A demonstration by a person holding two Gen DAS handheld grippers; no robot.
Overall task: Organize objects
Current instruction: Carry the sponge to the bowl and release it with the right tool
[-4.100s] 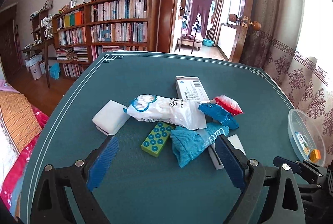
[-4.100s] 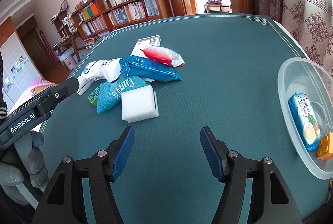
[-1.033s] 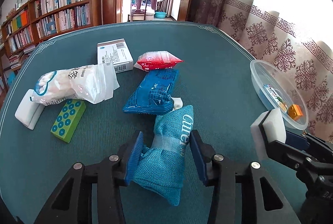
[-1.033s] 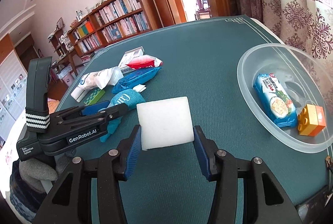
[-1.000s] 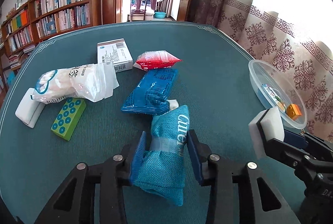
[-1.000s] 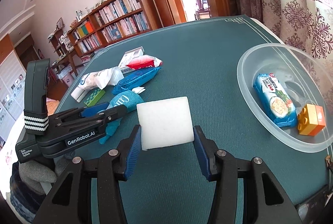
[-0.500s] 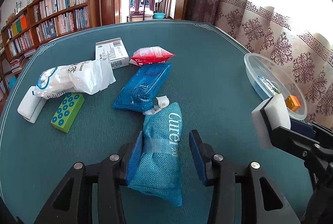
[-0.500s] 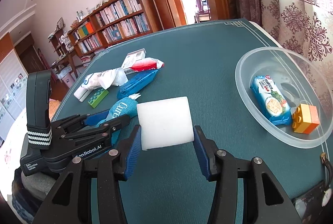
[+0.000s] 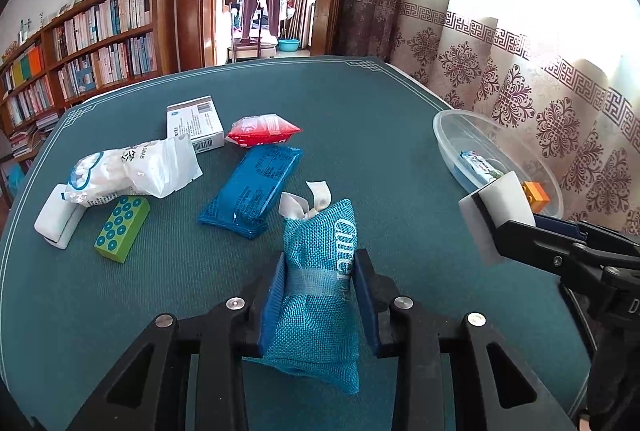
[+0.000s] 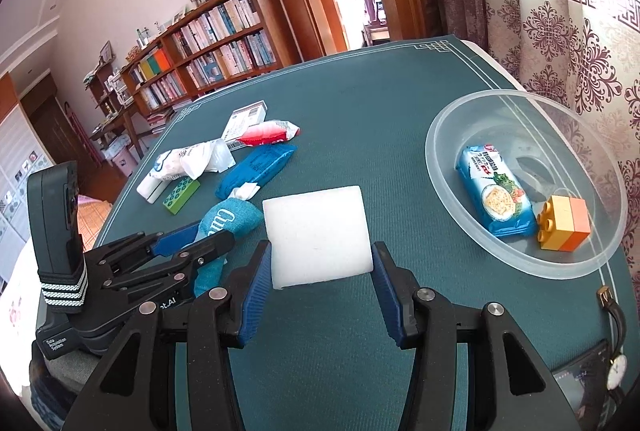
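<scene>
My left gripper is shut on a teal woven pouch and holds it above the green table; the pouch also shows in the right wrist view. My right gripper is shut on a white sponge block, left of a clear plastic bowl; the sponge also shows in the left wrist view. The bowl holds a blue cracker packet and an orange-yellow toy brick.
On the table lie a blue packet, a red packet, a white box, a white swab bag, a green dotted brick and a white case. A curtain hangs right; a bookshelf stands behind.
My left gripper closed on the teal pouch and lifted it off the pile. My right gripper took the white sponge and has moved nearer the bowl.
</scene>
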